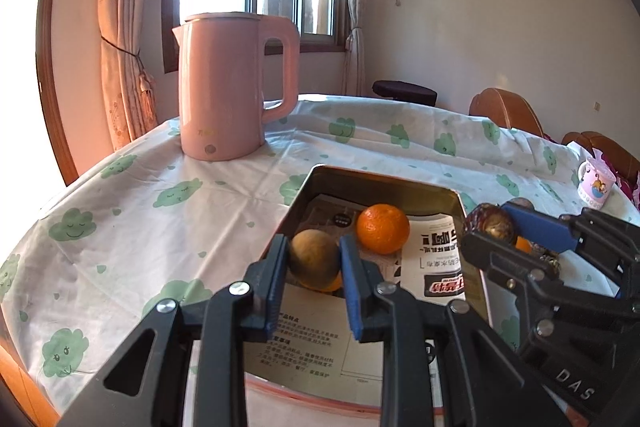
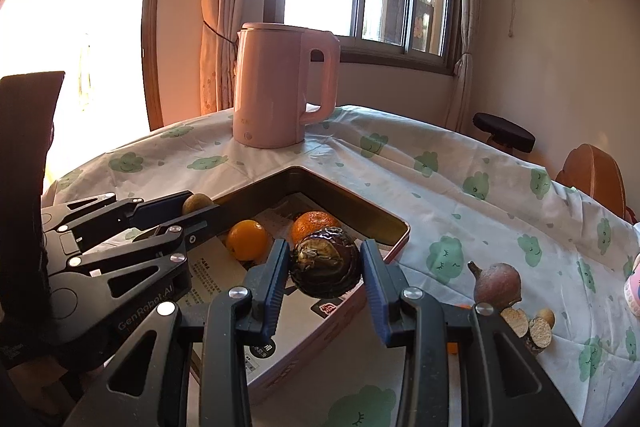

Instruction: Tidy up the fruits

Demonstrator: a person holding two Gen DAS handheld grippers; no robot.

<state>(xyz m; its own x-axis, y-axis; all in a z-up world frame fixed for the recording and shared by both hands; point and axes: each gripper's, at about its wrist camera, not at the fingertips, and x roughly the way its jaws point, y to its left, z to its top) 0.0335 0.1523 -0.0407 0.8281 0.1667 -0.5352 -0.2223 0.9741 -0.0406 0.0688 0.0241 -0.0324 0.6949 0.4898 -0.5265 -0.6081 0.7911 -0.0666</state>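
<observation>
A metal tin (image 1: 384,183) lined with printed paper sits on the cloud-print tablecloth; it also shows in the right wrist view (image 2: 352,203). Two oranges (image 2: 247,239) (image 2: 316,221) lie in it. My left gripper (image 1: 314,259) is shut on a brown round fruit (image 1: 314,259) above the tin's near part. My right gripper (image 2: 324,267) is shut on a dark wrinkled fruit (image 2: 324,267) over the tin's right rim; it shows in the left wrist view (image 1: 490,229) too. A reddish-brown fruit (image 2: 498,285) and small cut pieces (image 2: 528,325) lie on the cloth at the right.
A pink electric kettle (image 1: 228,87) stands behind the tin near the table's far edge. A small pink cup (image 1: 596,183) stands at the far right. Wooden chairs (image 2: 592,175) and a dark stool (image 2: 504,137) stand beyond the table.
</observation>
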